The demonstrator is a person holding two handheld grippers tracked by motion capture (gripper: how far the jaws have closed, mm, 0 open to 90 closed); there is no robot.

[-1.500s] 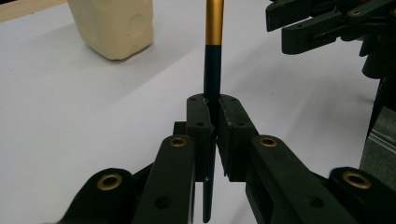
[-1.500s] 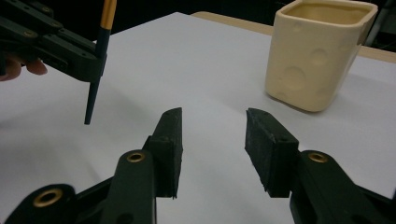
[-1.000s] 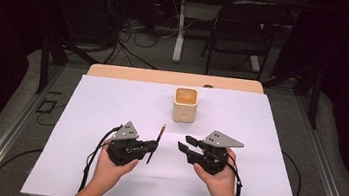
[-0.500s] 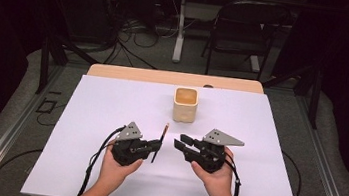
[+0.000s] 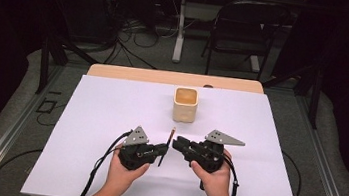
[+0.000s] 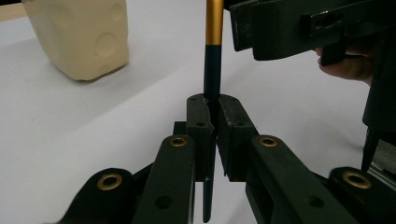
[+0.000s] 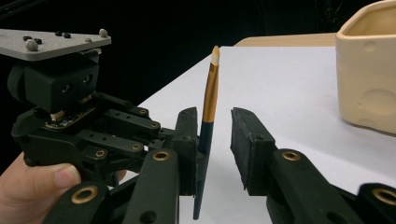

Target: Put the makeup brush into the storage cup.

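A thin brush [image 5: 166, 145] with a dark handle, gold ferrule and pale tip stands nearly upright over the white sheet. My left gripper [image 5: 162, 151] is shut on its handle, the pads [image 6: 201, 116] pinching the dark shaft [image 6: 212, 70]. My right gripper [image 5: 177, 143] faces it from the right. Its jaws have just been closing and stand either side of the brush [image 7: 210, 93]: the left pad [image 7: 189, 130] is against the handle, the right pad [image 7: 247, 135] a gap away. A cream square cup [image 5: 185, 104] sits beyond both grippers.
The white sheet [image 5: 111, 105] covers a wooden table [image 5: 140, 73]. A folding chair [image 5: 241, 30], a desk leg and cables stand on the floor behind. The cup [image 7: 369, 79] is close to the right gripper's far side.
The left hand has carried the brush a little to the right, between the right gripper's jaws. The right gripper's jaws have narrowed around it.
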